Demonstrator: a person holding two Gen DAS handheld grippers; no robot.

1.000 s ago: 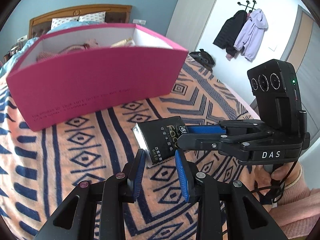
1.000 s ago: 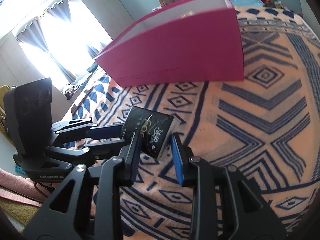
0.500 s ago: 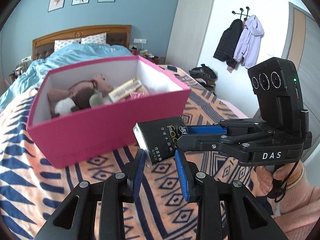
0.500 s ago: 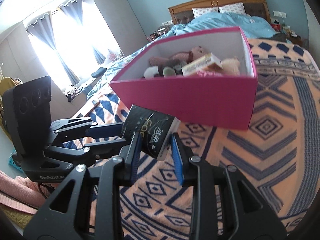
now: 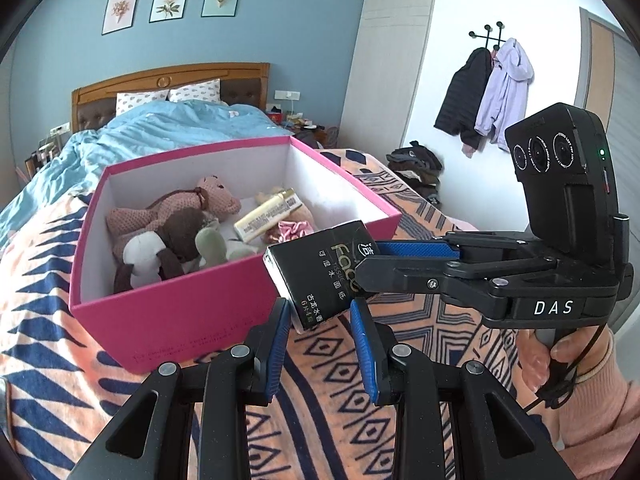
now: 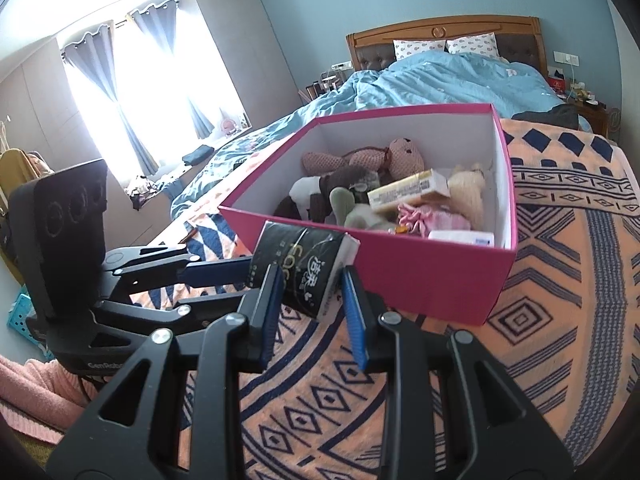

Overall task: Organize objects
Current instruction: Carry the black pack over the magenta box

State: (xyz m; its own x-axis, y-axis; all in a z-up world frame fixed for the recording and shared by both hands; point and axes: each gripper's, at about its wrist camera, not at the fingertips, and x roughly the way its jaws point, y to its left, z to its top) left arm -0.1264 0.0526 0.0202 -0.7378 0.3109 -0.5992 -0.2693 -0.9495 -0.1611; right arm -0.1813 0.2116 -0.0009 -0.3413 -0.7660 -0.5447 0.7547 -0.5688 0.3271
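A black tissue pack point(image 5: 320, 268) point(image 6: 304, 256) hangs in the air just in front of the near wall of a pink box point(image 5: 180, 320) point(image 6: 420, 276), about level with its rim. My left gripper point(image 5: 320, 312) is shut on the pack's lower corner. My right gripper point(image 6: 308, 284) is shut on its other end and reaches in from the right in the left wrist view point(image 5: 366, 262). In the right wrist view the left gripper point(image 6: 248, 280) comes in from the left. The box holds plush toys point(image 5: 176, 216), a yellow carton point(image 5: 268, 212) and a pink scrunchie point(image 5: 292, 230).
The box stands on an orange and blue patterned blanket point(image 6: 560, 320) on a bed, with a blue duvet point(image 5: 160, 128) and wooden headboard point(image 6: 440, 28) behind. Coats point(image 5: 492, 88) hang on the right wall. A hand in a pink sleeve point(image 5: 560, 360) holds the right gripper.
Both grippers have risen together with the tissue pack, lifting it off the blanket. The inside of the pink box has come into view below and behind the pack.
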